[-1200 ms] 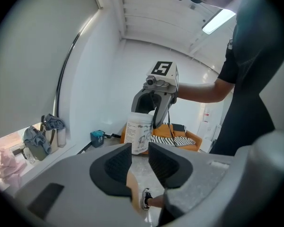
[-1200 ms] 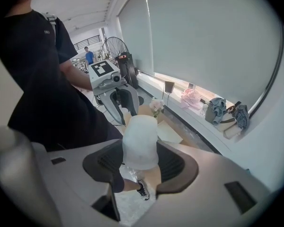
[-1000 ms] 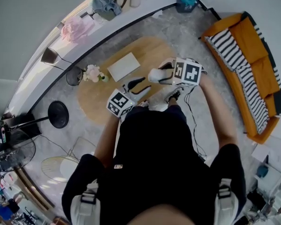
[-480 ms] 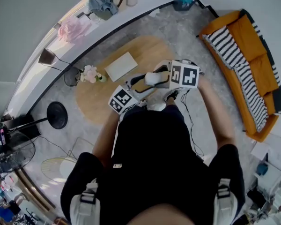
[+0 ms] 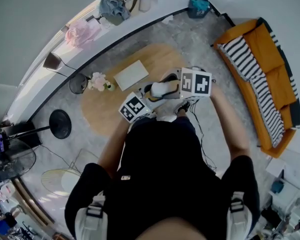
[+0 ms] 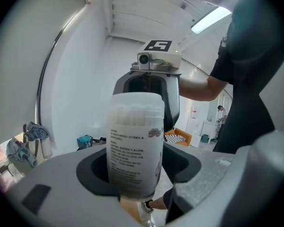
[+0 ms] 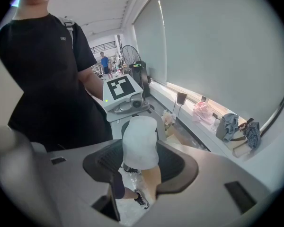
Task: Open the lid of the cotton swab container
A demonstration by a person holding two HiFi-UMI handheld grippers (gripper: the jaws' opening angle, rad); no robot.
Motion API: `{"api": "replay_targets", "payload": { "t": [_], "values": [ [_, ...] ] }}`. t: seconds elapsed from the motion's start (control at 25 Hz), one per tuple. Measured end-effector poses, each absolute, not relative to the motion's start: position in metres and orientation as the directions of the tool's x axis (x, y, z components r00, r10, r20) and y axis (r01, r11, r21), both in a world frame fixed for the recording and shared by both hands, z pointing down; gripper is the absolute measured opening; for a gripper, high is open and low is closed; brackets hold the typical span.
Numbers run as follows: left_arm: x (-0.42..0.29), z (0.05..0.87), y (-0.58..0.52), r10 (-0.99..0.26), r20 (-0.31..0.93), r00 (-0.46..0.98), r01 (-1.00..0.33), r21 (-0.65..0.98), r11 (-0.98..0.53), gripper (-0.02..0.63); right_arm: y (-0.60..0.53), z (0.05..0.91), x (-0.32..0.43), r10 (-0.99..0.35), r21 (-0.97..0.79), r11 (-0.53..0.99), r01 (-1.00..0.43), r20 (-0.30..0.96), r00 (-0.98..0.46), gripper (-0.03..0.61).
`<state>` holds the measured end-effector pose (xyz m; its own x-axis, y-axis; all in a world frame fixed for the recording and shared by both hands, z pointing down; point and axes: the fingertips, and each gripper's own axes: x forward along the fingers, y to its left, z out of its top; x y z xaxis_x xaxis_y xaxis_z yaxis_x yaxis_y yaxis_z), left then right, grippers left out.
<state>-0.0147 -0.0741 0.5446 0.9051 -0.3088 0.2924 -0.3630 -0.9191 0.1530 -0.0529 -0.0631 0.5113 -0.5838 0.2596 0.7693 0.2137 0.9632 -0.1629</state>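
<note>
The translucent white plastic cotton swab container [image 6: 135,150], wrapped in a printed label, is seen upright in mid-air between the two grippers, above the near edge of the oval light-wood table [image 5: 107,111]. White swab tips can be made out packed under its top.

Its upper end is taken from above by the right gripper [image 7: 141,163]. The jaws are closed on it, and it is pinched between the dark ribbed pads. Whether the lid has come free of the body cannot be told.

Lower down, the body is flanked by the left gripper [image 6: 139,169]. Its jaws have just been opening and are now spread wide. The container stands between them with a gap on either side, and no pad is pressed to it.

On the table, beyond the grippers, a flat white rectangular box [image 5: 131,74] is seen, and near it a small vase of pale pink flowers [image 5: 99,80]. At the right of the room a long orange sofa [image 5: 275,84] is laid with a black-and-white striped throw [image 5: 245,54]. Both grippers are held out in front of a person in a black short-sleeved top [image 5: 165,174].
</note>
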Motion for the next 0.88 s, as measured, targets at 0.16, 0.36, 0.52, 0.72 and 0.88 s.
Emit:
{"api": "replay_targets", "payload": {
  "t": [0.16, 0.36, 0.52, 0.72, 0.88],
  "values": [
    [-0.013, 0.541, -0.074, -0.306, 0.284, 0.909, -0.356, 0.145, -0.923, 0.249, -0.06, 0.506, -0.062, 0.274, -0.17, 0.96, 0.224, 0.752, -0.6, 0.201],
    [-0.015, 0.538, -0.075, -0.318, 0.284, 0.905, -0.366, 0.137, -0.92, 0.215, -0.058, 0.503, -0.068, 0.282, -0.176, 0.957, 0.229, 0.743, -0.607, 0.202],
    [-0.015, 0.537, -0.073, -0.311, 0.278, 0.909, -0.359, 0.141, -0.923, 0.212, -0.057, 0.501, -0.069, 0.277, -0.169, 0.958, 0.23, 0.747, -0.605, 0.202],
    [-0.013, 0.536, -0.071, -0.303, 0.264, 0.916, -0.349, 0.149, -0.925, 0.209, -0.054, 0.501, -0.069, 0.277, -0.171, 0.959, 0.228, 0.746, -0.606, 0.202],
    [-0.012, 0.537, -0.067, -0.295, 0.269, 0.917, -0.343, 0.15, -0.927, 0.199, -0.051, 0.502, -0.068, 0.272, -0.167, 0.96, 0.225, 0.747, -0.606, 0.205]
  ]
}}
